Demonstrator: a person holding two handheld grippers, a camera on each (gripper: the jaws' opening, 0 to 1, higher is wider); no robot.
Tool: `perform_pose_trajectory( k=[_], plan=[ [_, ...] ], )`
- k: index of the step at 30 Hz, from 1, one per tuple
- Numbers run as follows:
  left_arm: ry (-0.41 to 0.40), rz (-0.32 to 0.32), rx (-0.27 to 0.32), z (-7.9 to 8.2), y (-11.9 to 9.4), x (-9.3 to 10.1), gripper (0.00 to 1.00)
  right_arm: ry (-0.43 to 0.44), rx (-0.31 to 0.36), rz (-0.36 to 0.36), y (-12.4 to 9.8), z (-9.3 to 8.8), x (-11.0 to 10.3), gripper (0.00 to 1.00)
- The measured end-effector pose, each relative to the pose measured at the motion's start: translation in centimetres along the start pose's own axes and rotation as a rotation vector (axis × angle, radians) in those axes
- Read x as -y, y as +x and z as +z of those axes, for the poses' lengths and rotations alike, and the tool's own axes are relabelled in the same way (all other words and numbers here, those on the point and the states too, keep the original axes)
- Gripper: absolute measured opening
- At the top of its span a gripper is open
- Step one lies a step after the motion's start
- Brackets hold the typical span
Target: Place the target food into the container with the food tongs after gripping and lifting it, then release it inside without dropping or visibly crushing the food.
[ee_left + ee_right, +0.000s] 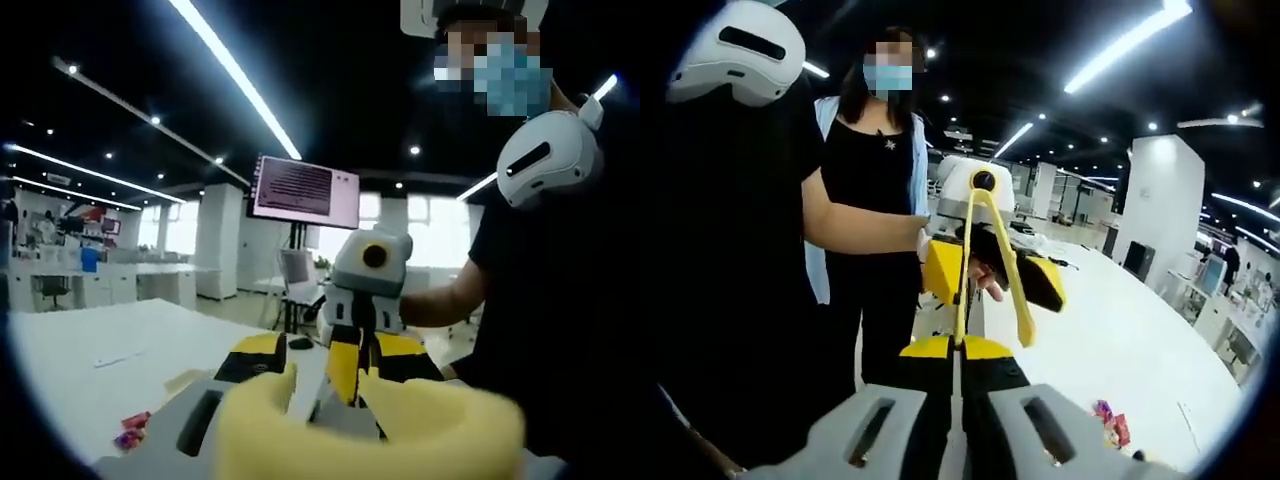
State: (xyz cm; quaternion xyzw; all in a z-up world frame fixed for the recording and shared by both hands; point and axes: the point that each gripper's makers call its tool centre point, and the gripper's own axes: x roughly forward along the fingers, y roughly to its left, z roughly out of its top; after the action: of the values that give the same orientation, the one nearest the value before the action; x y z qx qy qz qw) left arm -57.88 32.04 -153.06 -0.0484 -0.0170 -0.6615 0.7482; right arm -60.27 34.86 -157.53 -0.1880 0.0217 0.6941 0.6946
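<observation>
Yellow plastic food tongs (990, 260) hung gripped in the right hand-held gripper (958, 345), clenched on one arm.
Light and springy, they looked best held mid-arm; the left hand-held gripper (325, 385) showed yellow foam pads, state unclear, above the white bench (1140, 350), small wrapped food (1110, 425) lying near.

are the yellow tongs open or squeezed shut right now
Open: in the right gripper view the yellow tongs have their two arms spread apart at the tips.

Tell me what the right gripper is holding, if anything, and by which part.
The right gripper holds the yellow food tongs, pinched near the tip of one leg. The tongs' other leg hangs free beside it.
</observation>
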Motion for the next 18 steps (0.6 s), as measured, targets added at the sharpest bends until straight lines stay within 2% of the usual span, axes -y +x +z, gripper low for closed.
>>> perform_pose_trajectory(
  k=[5, 18],
  plan=[
    [0.007, 0.009, -0.030, -0.51, -0.16, -0.20, 0.29, 0.002, 0.000, -0.006, -0.30, 0.07, 0.42, 0.01],
    [-0.015, 0.004, -0.021, -0.61, -0.05, -0.11, 0.25, 0.007, -0.007, 0.000, -0.52, 0.02, 0.71, 0.01]
  ],
)
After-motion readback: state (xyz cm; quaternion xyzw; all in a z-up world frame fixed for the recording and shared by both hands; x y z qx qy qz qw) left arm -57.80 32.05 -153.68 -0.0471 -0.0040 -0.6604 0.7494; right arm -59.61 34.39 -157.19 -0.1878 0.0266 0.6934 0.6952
